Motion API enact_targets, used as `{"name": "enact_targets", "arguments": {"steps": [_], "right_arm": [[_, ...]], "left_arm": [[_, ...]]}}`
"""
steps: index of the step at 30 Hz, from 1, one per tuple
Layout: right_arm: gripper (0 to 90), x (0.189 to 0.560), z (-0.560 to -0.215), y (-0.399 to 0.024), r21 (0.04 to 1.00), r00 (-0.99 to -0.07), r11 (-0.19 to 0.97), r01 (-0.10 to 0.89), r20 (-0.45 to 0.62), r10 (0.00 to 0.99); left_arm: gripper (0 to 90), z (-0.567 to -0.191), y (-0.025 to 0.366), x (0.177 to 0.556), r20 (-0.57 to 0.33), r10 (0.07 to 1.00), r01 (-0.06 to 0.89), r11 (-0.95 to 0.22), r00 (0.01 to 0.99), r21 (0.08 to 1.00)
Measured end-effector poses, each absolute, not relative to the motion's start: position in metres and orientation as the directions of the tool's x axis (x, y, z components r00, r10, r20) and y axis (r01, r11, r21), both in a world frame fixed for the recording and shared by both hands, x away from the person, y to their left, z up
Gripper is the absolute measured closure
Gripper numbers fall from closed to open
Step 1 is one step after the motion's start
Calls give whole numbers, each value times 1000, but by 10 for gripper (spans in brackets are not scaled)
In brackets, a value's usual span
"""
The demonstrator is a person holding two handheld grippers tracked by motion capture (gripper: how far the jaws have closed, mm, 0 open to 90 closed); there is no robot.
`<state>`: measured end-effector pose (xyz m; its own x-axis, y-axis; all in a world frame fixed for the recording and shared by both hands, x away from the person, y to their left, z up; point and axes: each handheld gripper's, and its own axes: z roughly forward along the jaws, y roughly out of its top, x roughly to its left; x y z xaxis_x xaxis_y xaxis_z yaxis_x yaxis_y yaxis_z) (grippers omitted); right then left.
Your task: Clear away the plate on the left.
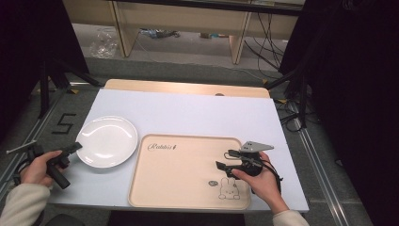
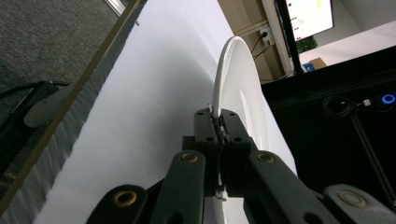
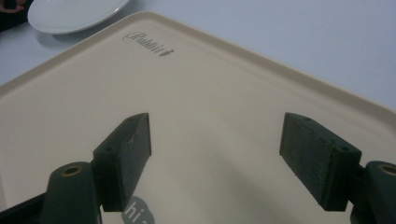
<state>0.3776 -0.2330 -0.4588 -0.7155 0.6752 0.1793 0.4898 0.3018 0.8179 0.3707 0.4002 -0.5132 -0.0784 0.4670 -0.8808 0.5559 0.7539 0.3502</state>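
Note:
A white round plate (image 1: 107, 141) lies on the white table, left of a beige tray (image 1: 179, 172) printed with "Rabbit" and a rabbit drawing. My left gripper (image 1: 76, 147) is at the plate's left rim; in the left gripper view its jaws are shut on the plate (image 2: 238, 88) rim, gripper (image 2: 219, 122). My right gripper (image 1: 225, 159) hovers over the tray's right part, held by a hand. In the right gripper view it (image 3: 215, 161) is open, nothing between its jaws, with the tray (image 3: 196, 98) below and the plate (image 3: 70, 14) at the upper left.
The table (image 1: 188, 113) has bare white surface behind the plate and tray. A wooden board edge (image 1: 188, 88) runs along its far side. Dark stands and cables stand on the floor at both sides.

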Motion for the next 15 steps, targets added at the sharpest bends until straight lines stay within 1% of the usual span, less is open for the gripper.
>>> {"name": "enact_targets", "arguments": {"steps": [9, 10, 15], "right_arm": [[259, 378, -459, -233, 818, -717, 303, 489, 179, 674], [259, 377, -457, -234, 811, -710, 316, 492, 164, 685], [259, 376, -457, -234, 810, -704, 312, 496, 165, 690]], "left_arm": [[867, -508, 398, 370, -889, 455, 550, 757, -55, 354], [867, -507, 398, 369, -889, 455, 549, 757, -53, 355], [867, -505, 397, 369, -893, 448, 548, 759, -46, 352]]}}
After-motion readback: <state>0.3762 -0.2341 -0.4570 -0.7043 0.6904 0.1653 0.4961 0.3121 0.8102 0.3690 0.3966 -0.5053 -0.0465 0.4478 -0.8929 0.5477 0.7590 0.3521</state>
